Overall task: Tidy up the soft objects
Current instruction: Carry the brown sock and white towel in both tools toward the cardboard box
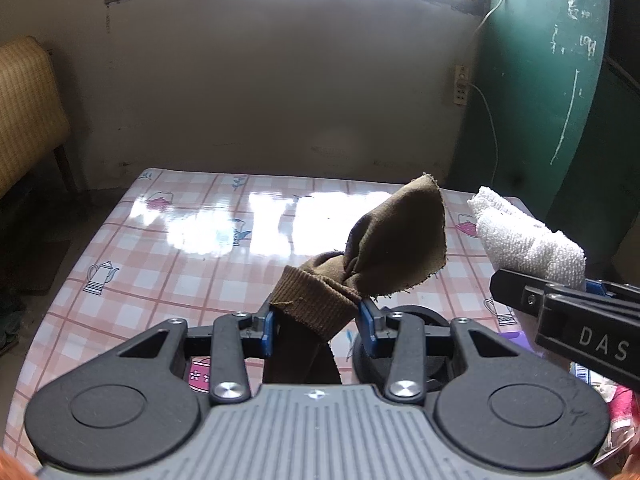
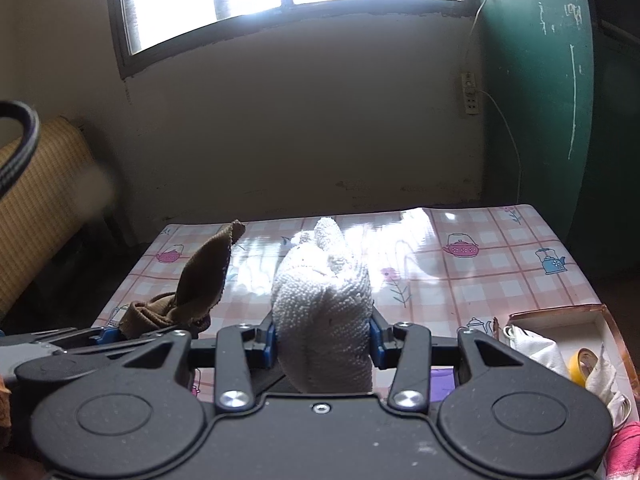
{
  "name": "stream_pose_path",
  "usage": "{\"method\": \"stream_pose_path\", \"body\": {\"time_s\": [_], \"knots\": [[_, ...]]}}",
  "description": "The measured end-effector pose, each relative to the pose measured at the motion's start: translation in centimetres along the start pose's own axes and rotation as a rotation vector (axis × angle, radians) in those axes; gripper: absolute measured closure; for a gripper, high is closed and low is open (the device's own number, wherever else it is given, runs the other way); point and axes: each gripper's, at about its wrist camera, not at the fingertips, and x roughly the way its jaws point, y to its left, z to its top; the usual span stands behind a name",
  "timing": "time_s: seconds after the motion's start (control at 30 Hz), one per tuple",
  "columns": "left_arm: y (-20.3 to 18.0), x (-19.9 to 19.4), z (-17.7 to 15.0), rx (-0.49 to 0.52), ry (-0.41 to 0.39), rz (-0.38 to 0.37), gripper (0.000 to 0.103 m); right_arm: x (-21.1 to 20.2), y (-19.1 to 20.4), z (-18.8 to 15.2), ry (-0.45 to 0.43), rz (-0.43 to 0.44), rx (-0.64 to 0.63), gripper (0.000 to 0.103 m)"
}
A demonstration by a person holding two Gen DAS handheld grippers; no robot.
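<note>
Both cloths sit clamped between fingers: brown sock (image 1: 320, 300) left, white towel (image 2: 324, 320) right.

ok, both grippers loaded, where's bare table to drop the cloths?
Bare: the checked tablecloth ahead of both grippers, from the glare patch to the far edge by the wall. Crowded: the near right corner, with the open box of odds and ends. The left gripper holds the brown cloth, the right gripper the white towel.
</note>
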Motion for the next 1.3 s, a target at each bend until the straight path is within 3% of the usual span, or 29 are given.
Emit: {"method": "stream_pose_path", "body": {"time_s": [1.3], "knots": [[-8.6,0.5,-1.9,0.135,0.022,-0.126,0.062,-3.0,-7.9,-1.1,-0.011,-0.107,0.081,0.052]]}}
